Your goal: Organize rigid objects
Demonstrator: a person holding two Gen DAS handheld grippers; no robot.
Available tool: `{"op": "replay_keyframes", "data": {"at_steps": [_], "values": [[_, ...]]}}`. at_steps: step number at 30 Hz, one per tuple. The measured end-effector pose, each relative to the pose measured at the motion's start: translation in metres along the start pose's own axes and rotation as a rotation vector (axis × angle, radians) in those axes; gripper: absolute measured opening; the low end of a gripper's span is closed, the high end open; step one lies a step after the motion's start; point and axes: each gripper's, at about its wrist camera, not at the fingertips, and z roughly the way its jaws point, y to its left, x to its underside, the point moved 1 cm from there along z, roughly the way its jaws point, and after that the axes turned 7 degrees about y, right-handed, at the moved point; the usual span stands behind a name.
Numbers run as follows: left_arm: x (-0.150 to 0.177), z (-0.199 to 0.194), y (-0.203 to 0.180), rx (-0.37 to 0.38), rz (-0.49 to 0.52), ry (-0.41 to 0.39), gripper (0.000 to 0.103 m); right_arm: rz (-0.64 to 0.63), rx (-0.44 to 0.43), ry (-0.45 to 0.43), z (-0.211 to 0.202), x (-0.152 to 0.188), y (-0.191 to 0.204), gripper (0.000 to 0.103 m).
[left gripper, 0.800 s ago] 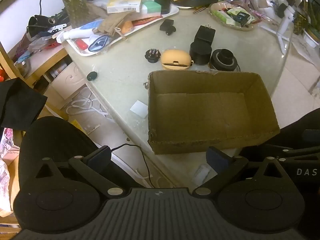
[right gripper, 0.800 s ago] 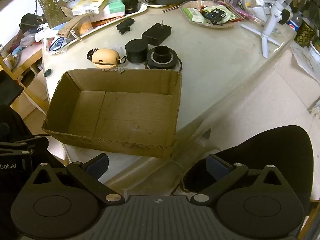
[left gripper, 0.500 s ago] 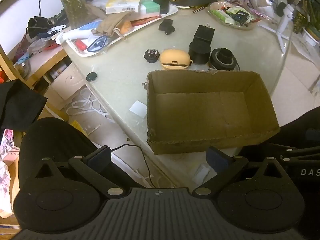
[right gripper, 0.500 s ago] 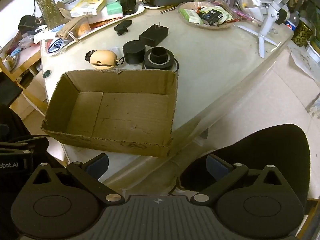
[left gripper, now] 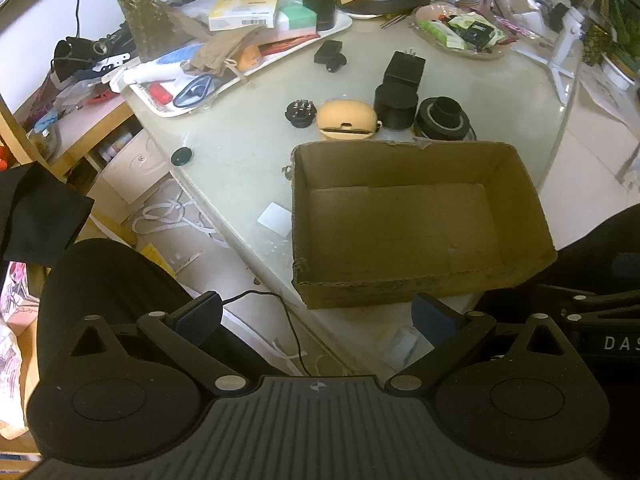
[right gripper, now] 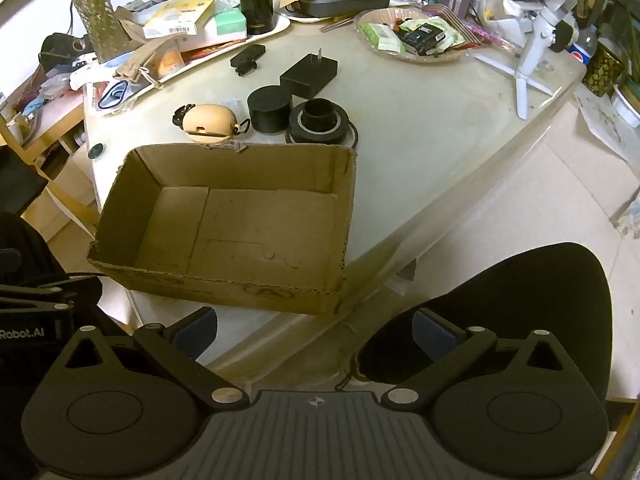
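An empty cardboard box [left gripper: 416, 284] [right gripper: 224, 284] sits at the near edge of the glass table. Behind it lie a tan case [left gripper: 346, 120] [right gripper: 208, 122], a black cylinder [left gripper: 396, 104] [right gripper: 269, 108], a black tape roll [left gripper: 442, 118] [right gripper: 320, 120], a black power adapter [left gripper: 404, 66] [right gripper: 308, 72], a small round black plug [left gripper: 299, 113] and a small black clip device [left gripper: 330, 55] [right gripper: 247, 56]. My left gripper [left gripper: 316, 316] is open and empty, below the box's near left corner. My right gripper [right gripper: 314, 330] is open and empty, below the box's near right corner.
A white tray [left gripper: 168, 110] of clutter lies at the back left. A dish of packets [right gripper: 416, 36] and a white tripod [right gripper: 528, 60] stand at the back right. A small black disc [left gripper: 181, 156] lies near the table's left edge. Black chairs [right gripper: 520, 304] [left gripper: 104, 280] stand beside the table.
Both grippers have drifted slightly back and up, so the box and table objects sit a little lower in view. Nothing was grasped or released.
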Motion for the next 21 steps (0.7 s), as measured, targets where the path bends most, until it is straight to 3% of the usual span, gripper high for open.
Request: {"op": "replay_keyframes", "data": {"at_steps": [21], "values": [[-0.0003,0.0048,-0.0030,0.019,0.025,0.004,0.103,0.000,0.007,-0.014,-0.0036,-0.0014,-0.0005,0.103]]}}
